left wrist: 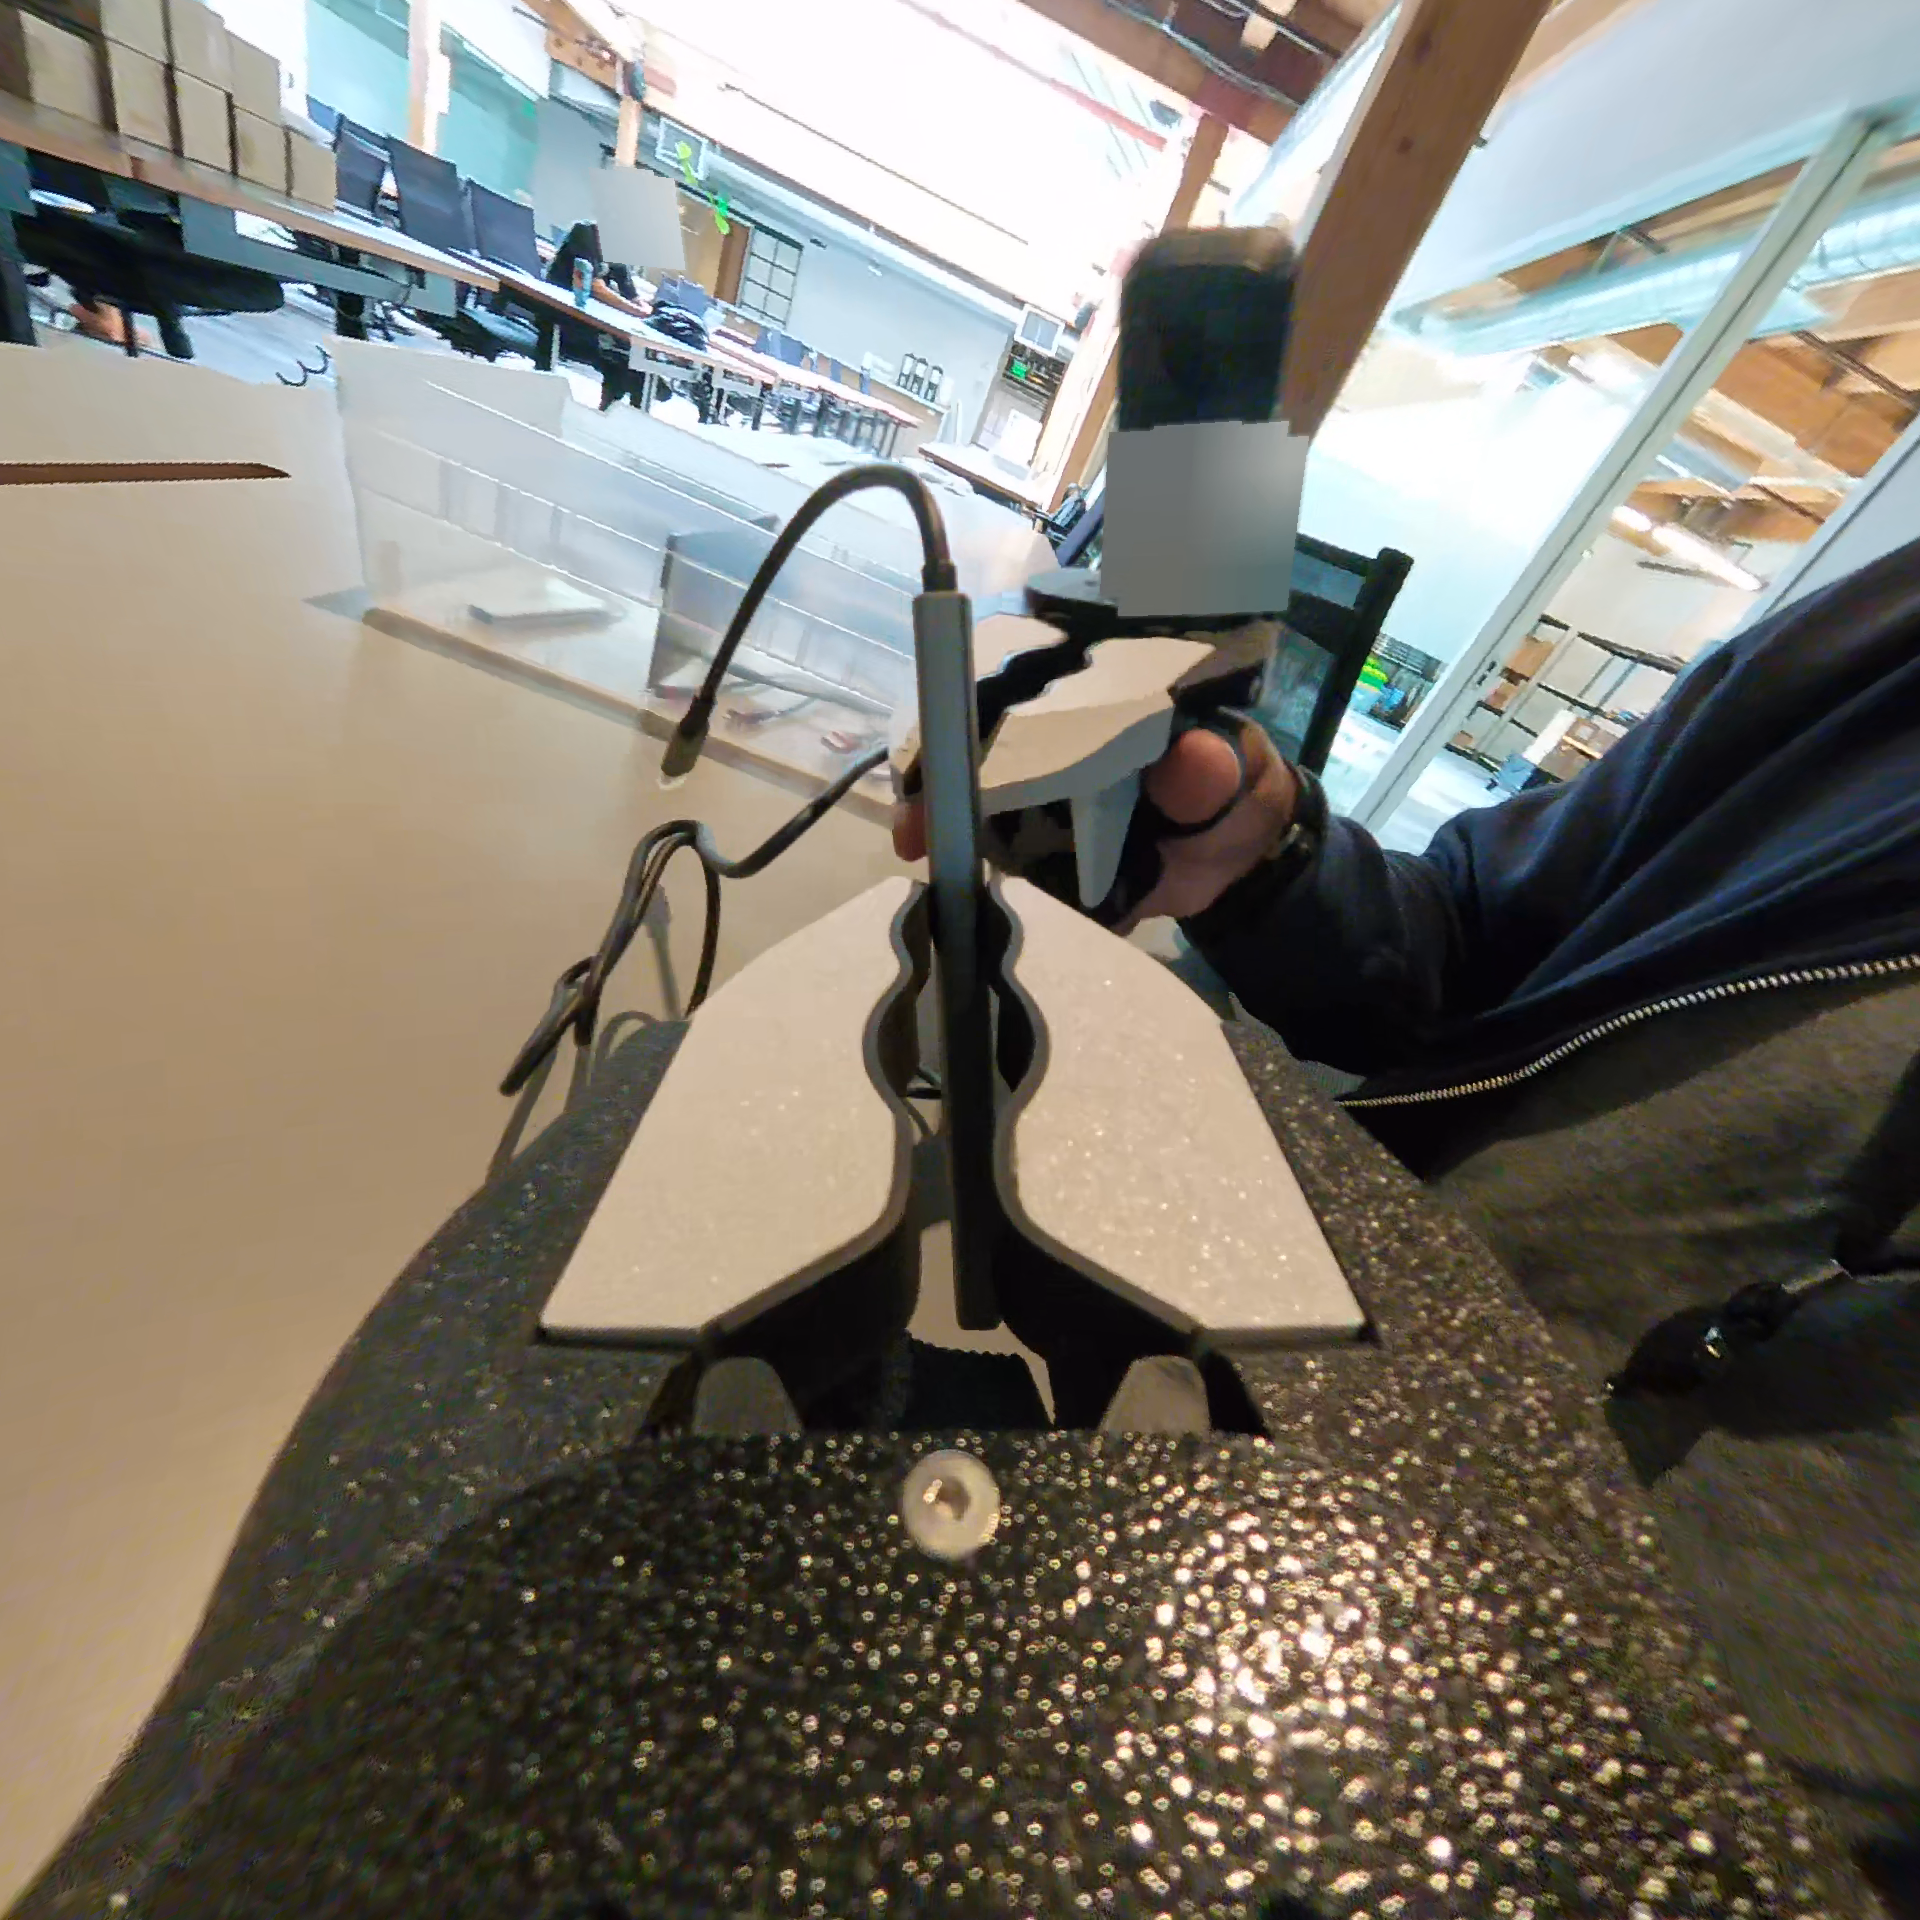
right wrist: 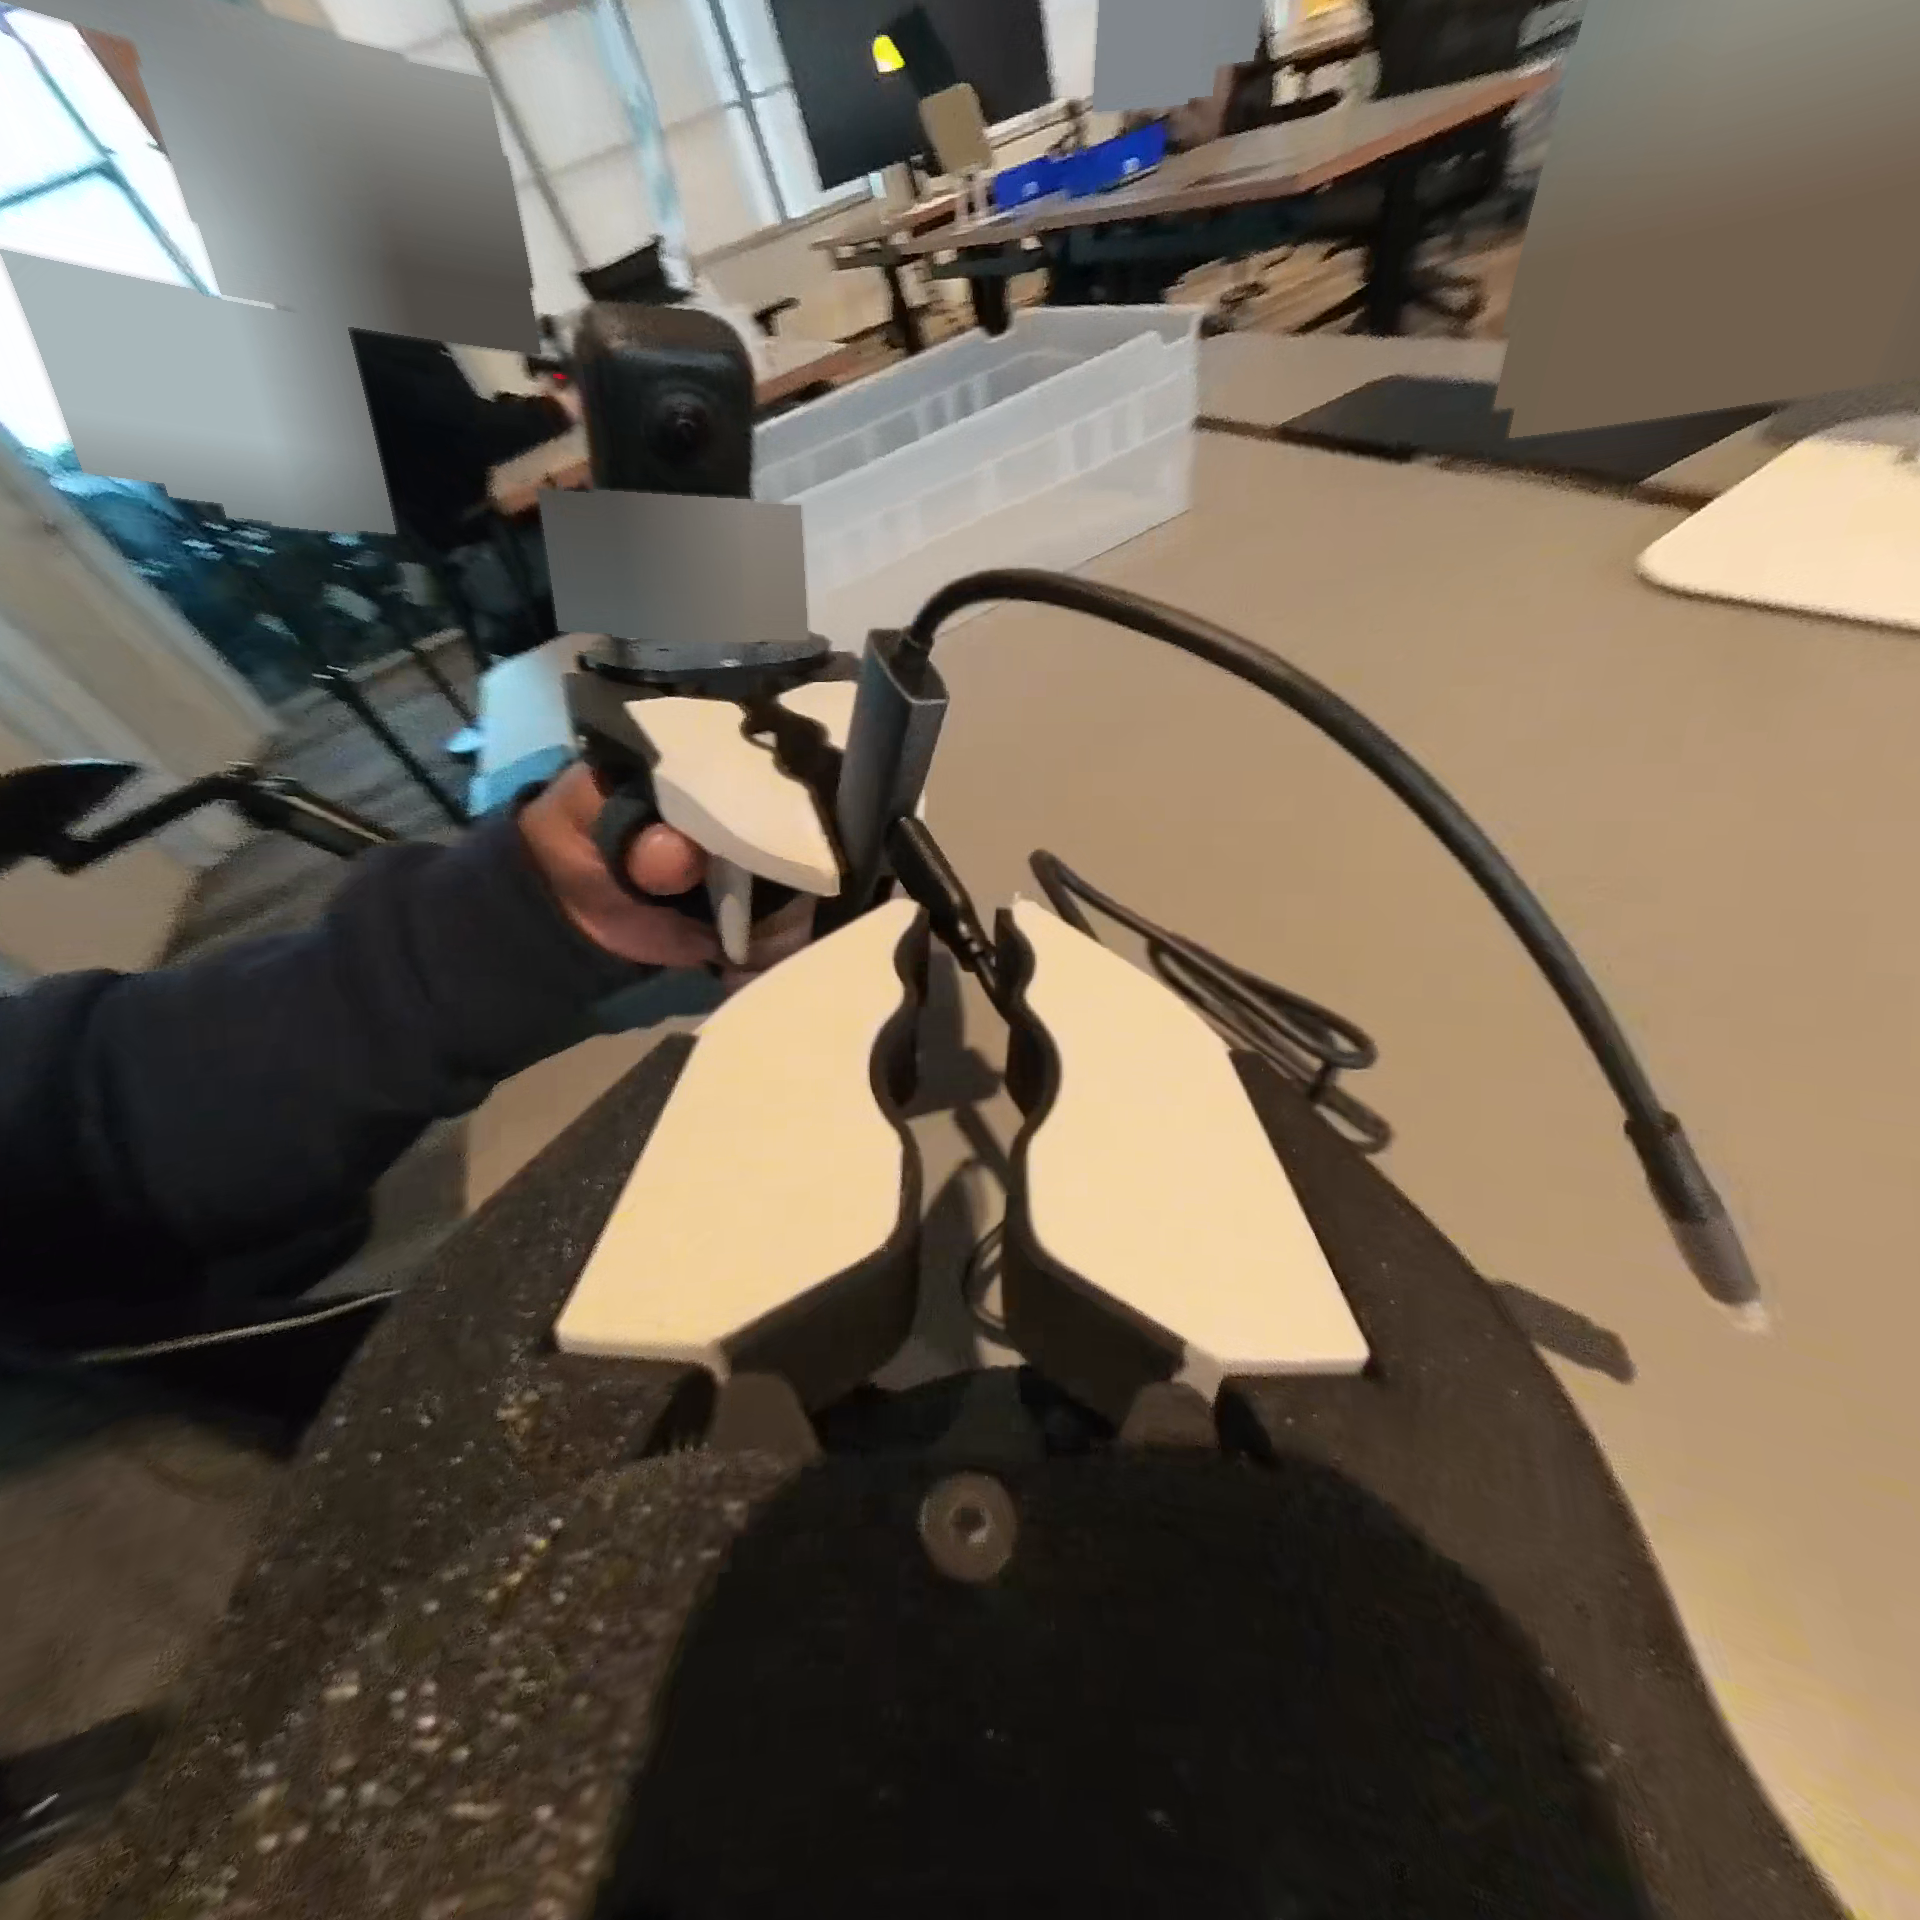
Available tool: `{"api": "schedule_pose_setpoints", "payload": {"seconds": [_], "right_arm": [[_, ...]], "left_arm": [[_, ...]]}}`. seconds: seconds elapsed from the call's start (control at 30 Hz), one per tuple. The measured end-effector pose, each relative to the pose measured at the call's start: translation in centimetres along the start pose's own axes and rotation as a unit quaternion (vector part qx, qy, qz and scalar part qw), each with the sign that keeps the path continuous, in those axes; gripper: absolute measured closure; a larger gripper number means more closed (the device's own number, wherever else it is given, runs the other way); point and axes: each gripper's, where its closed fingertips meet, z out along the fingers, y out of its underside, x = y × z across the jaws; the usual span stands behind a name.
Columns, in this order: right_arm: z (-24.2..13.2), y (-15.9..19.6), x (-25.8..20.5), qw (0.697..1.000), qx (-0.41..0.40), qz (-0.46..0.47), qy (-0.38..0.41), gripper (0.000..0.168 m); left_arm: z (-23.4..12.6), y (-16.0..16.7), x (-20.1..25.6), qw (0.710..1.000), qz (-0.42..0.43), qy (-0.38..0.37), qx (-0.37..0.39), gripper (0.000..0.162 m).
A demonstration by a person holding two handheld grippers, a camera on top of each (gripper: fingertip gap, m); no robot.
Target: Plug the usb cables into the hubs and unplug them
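Hub (left wrist: 951, 831), a slim rigid grey bar at frame centre, was pinched edge-on by the left tool (left wrist: 954, 914). Right tool (right wrist: 961, 920) pinched the thin cable's stiff plug (right wrist: 935, 883) at the hub's lower port; the cord looked limp.

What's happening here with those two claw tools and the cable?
A person holds a claw-like gripper in each hand above a pale table. The left gripper is clamped on a slim grey USB hub, held upright on edge, its own thick cord arching free. The right gripper pinches the plug of a thin black USB cable right at the hub's end; whether it is fully seated is unclear.
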Motion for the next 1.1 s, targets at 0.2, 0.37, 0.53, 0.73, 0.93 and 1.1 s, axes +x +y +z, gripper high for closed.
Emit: {"api": "schedule_pose_setpoints", "payload": {"seconds": [0.2,0.37,0.53,0.73,0.93,1.1], "right_arm": [[-0.3,1.7,-1.0,0.995,-0.068,0.022,-0.067,0.156],[-0.3,2.4,-1.0,0.993,-0.090,0.012,-0.070,0.160],[-0.1,3.1,-1.1,0.991,-0.104,0.018,-0.079,0.161],[-0.4,5.0,-1.3,0.978,-0.181,0.003,-0.103,0.162],[-0.2,4.9,-1.4,0.973,-0.202,-0.001,-0.115,0.162],[-0.1,4.6,-1.4,0.972,-0.203,0.000,-0.123,0.162]], "left_arm": [[0.5,1.2,0.7,0.998,0.028,0.014,-0.046,0.152],[0.7,1.7,0.4,0.998,0.019,0.009,-0.067,0.152],[0.5,2.4,0.3,0.996,-0.001,0.015,-0.092,0.153],[0.7,4.3,0.4,0.987,0.001,0.021,-0.161,0.152],[0.5,4.3,0.4,0.987,-0.004,0.023,-0.161,0.152],[0.5,3.8,0.1,0.990,0.001,0.010,-0.144,0.151]]}}
